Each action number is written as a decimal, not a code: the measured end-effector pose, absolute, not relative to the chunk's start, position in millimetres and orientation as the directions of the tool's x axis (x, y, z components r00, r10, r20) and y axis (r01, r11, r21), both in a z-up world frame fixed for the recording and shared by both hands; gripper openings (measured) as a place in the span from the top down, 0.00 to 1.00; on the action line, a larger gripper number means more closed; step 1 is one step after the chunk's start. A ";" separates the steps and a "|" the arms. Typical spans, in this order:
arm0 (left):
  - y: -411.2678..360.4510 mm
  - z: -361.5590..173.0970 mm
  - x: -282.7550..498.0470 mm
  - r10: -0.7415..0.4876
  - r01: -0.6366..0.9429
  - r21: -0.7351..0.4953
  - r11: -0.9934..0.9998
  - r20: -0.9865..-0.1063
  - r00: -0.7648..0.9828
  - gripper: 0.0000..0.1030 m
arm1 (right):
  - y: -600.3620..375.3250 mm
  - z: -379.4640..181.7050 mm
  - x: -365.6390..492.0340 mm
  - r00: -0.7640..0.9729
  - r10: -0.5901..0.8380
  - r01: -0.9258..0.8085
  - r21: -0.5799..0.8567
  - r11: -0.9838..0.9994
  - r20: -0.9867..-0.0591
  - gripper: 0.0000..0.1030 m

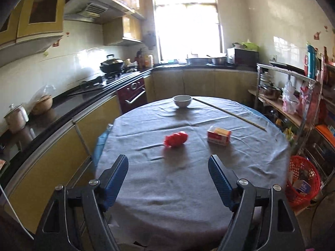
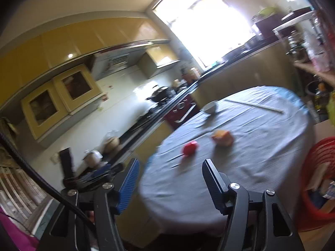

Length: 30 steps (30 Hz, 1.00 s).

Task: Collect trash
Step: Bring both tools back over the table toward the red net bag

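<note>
A crumpled red wrapper [image 1: 175, 138] lies mid-table on the grey cloth, with a small red and yellow carton [image 1: 218, 135] to its right. My left gripper [image 1: 168, 161] hovers over the near part of the table, open and empty, short of both items. In the tilted, blurred right wrist view the red wrapper [image 2: 190, 148] and the carton [image 2: 223, 137] lie ahead of my right gripper [image 2: 170, 166], which is open with nothing between its fingers. A red plastic basket [image 1: 303, 179] with some packaging in it stands on the floor at the table's right; the basket [image 2: 318, 179] also shows at the right edge.
A white bowl [image 1: 182, 100] and a long thin stick [image 1: 229, 113] lie at the far side of the round table [image 1: 167, 188]. A dark counter [image 1: 62, 108] with pots and a stove runs along the left. A cluttered shelf rack [image 1: 293, 96] stands at the right.
</note>
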<state>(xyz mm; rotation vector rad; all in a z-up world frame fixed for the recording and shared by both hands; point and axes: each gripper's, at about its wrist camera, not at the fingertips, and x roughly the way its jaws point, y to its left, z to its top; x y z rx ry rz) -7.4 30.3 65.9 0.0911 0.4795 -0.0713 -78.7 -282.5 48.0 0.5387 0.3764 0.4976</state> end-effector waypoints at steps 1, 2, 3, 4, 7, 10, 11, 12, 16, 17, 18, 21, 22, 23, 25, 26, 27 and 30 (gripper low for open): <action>37.7 65.4 -7.7 -0.040 0.077 0.061 0.995 -0.463 0.885 0.23 | -273.3 49.3 -83.2 0.810 0.548 -0.363 0.555 0.748 -0.209 0.36; 42.0 65.0 -9.2 -0.035 0.068 0.055 0.996 -0.464 0.885 0.23 | -264.1 52.2 -89.7 0.807 0.551 -0.380 0.526 0.761 -0.213 0.36; 49.4 64.5 -11.4 -0.028 0.054 0.044 0.998 -0.465 0.885 0.23 | -255.3 57.2 -97.5 0.813 0.540 -0.391 0.482 0.784 -0.219 0.36; 55.1 64.0 -12.2 -0.023 0.044 0.035 0.998 -0.465 0.885 0.23 | -248.8 62.8 -107.3 0.828 0.518 -0.395 0.433 0.810 -0.214 0.35; 69.3 62.6 -16.2 -0.012 0.015 0.004 1.000 -0.464 0.886 0.22 | -247.2 73.0 -137.9 0.880 0.459 -0.389 0.368 0.845 -0.123 0.14; 75.7 61.8 -16.8 -0.028 0.014 -0.033 0.999 -0.467 0.884 0.21 | -251.6 78.6 -155.9 0.900 0.431 -0.383 0.348 0.856 -0.070 0.11; 74.6 62.1 -17.2 -0.032 0.019 -0.033 0.999 -0.467 0.884 0.21 | -250.4 78.0 -158.1 0.903 0.423 -0.374 0.344 0.861 -0.075 0.09; 72.5 62.7 -16.7 -0.031 0.022 -0.026 0.999 -0.465 0.885 0.21 | -248.4 76.5 -157.3 0.897 0.432 -0.376 0.345 0.860 -0.097 0.07; 68.7 63.3 -18.3 -0.036 0.036 -0.008 0.999 -0.457 0.889 0.21 | -231.8 66.5 -145.9 0.844 0.505 -0.425 0.346 0.836 -0.183 0.07; 68.5 62.1 -17.8 -0.036 0.037 -0.008 0.999 -0.460 0.887 0.20 | -229.3 65.6 -144.1 0.837 0.512 -0.432 0.343 0.834 -0.191 0.07; 68.5 59.3 -17.0 -0.036 0.036 -0.008 0.999 -0.467 0.883 0.20 | -227.7 64.9 -141.7 0.835 0.514 -0.434 0.337 0.835 -0.198 0.07; 70.0 48.2 -10.5 -0.029 0.028 -0.010 1.000 -0.500 0.865 0.20 | -226.7 61.3 -127.5 0.831 0.507 -0.417 0.348 0.840 -0.230 0.07; 70.6 44.3 -8.3 -0.024 0.023 -0.009 1.000 -0.512 0.859 0.20 | -229.3 57.4 -122.2 0.825 0.511 -0.408 0.370 0.835 -0.243 0.07; 71.4 40.5 -6.1 -0.020 0.018 -0.009 1.000 -0.521 0.854 0.20 | -232.0 53.3 -117.8 0.818 0.516 -0.400 0.393 0.828 -0.254 0.07; 73.0 35.6 -3.0 -0.013 0.011 -0.007 1.000 -0.532 0.847 0.20 | -237.3 43.6 -109.0 0.802 0.528 -0.383 0.438 0.814 -0.281 0.07; 73.5 31.9 -0.3 -0.007 0.005 -0.004 1.000 -0.541 0.841 0.20 | -239.3 39.7 -106.2 0.794 0.534 -0.377 0.454 0.807 -0.290 0.07; 73.7 29.7 1.8 -0.004 0.003 -0.003 1.000 -0.548 0.837 0.20 | -241.2 35.5 -103.5 0.786 0.542 -0.374 0.469 0.800 -0.298 0.07; 74.6 20.9 9.7 -0.001 -0.003 -0.006 1.000 -0.578 0.816 0.20 | -244.2 29.5 -101.0 0.776 0.548 -0.368 0.484 0.794 -0.310 0.07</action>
